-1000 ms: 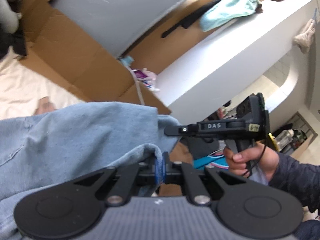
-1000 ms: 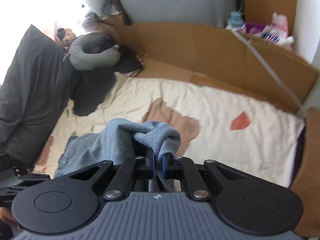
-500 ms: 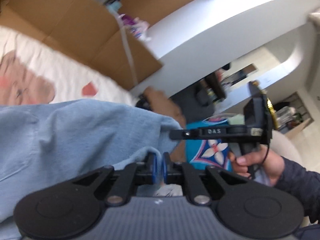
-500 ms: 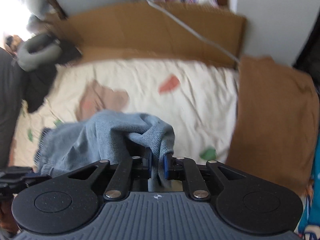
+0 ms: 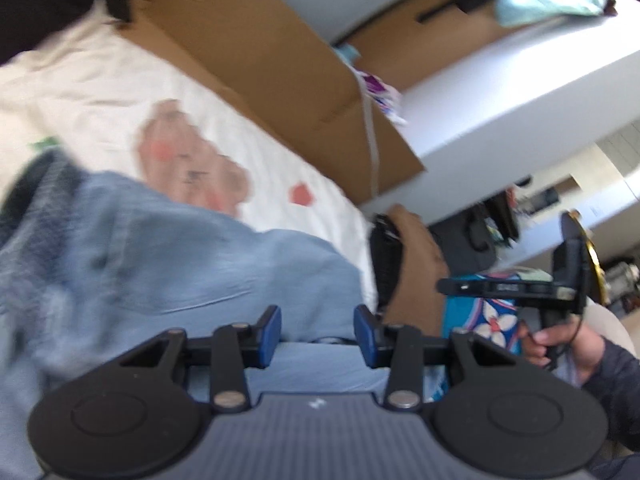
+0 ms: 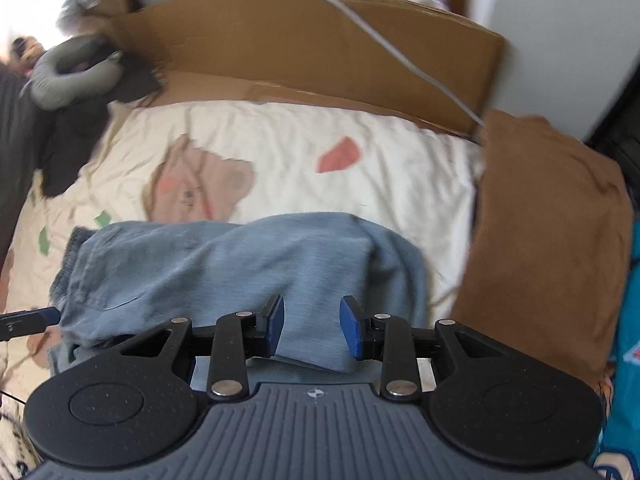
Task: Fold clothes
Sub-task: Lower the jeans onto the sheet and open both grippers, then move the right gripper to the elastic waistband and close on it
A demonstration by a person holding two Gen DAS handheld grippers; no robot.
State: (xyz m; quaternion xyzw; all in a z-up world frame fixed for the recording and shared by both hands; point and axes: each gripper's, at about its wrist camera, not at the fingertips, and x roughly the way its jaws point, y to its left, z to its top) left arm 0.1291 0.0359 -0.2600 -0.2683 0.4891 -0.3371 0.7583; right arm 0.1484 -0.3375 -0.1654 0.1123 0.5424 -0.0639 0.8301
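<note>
Cream printed bedsheet, bounded at its far edge by a cardboard panel with a white strap running down its face; at the right edge a brown folded cloth lies against the sheet, with a white cabinet wall beyond; at the far left, a grey neck pillow and dark bedding; the bare stretch of sheet lies between the cardboard and the garment. Blue denim garment, spread flat across the near half of the sheet, its right edge just short of the brown cloth and its dark ribbed hem at the left. Writing: lettering on the side of the right tool, seen from the left wrist, is too blurred to read; packaging behind the cardboard likewise. Left gripper: blue pads apart, jaws have just been opening, denim lying below and between them, unclamped. Right gripper: pads apart, jaws likewise have just been opening, a fold of denim beneath the gap, not pinched; in the left view a hand with a dark sleeve grips its handle.
</note>
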